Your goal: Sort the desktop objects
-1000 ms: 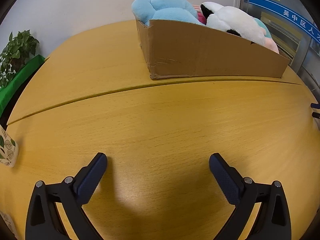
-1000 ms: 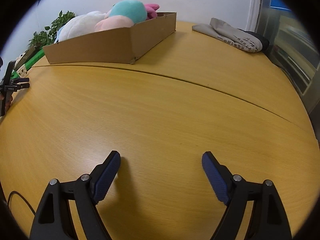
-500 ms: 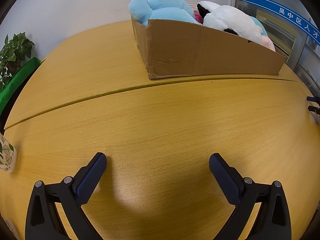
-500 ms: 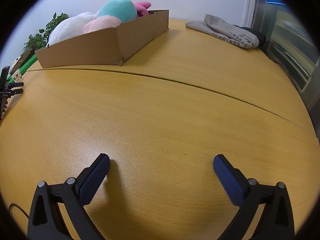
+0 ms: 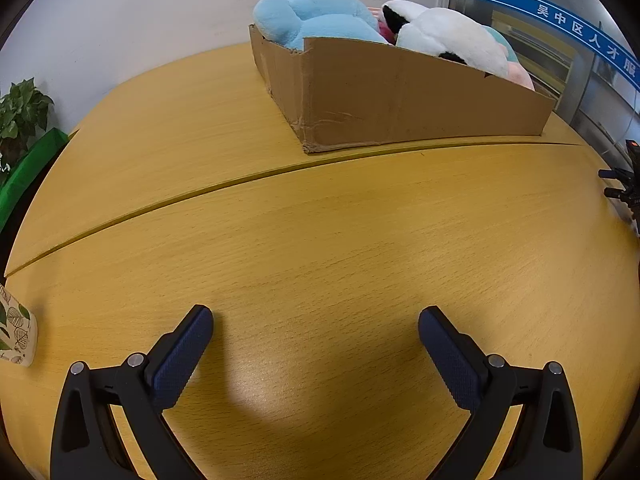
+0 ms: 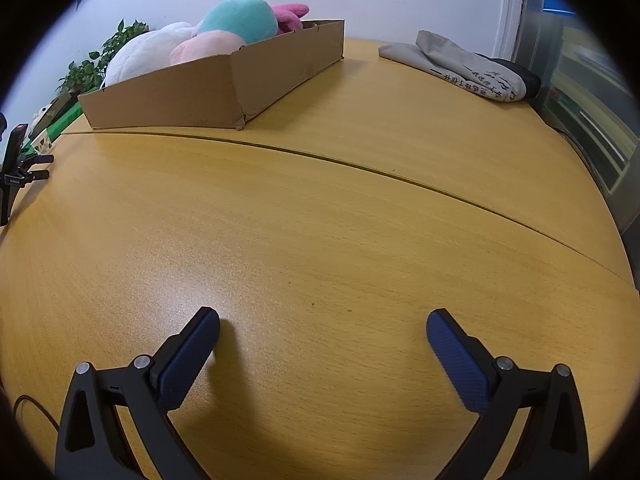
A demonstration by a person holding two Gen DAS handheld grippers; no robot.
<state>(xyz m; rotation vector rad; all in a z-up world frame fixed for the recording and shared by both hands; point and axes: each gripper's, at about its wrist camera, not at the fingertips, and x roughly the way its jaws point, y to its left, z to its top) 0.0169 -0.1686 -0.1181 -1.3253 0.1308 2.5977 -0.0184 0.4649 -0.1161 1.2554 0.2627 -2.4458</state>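
Surface [image 5: 320, 240]: yellow wood, a seam running across it.
Cardboard box [image 5: 400, 100]: on the far part of the surface just beyond the seam, well apart from both tools.
Plush toys [image 5: 320, 16]: piled inside the box; blue, white, pink and teal.
Grey cloth bag [image 6: 460, 68]: far right on the surface.
Left tool [image 5: 316, 320]: fingers spread apart, nothing between them, over bare wood.
Right tool [image 6: 322, 320]: fingers spread wide, nothing between them.
Leaf-print cup [image 5: 16, 336]: at the left edge.

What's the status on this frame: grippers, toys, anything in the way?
Left gripper open, empty. Right gripper open, empty. Plush toys sit in the cardboard box. Folded cloth bag lies beside it; nothing blocks either gripper.
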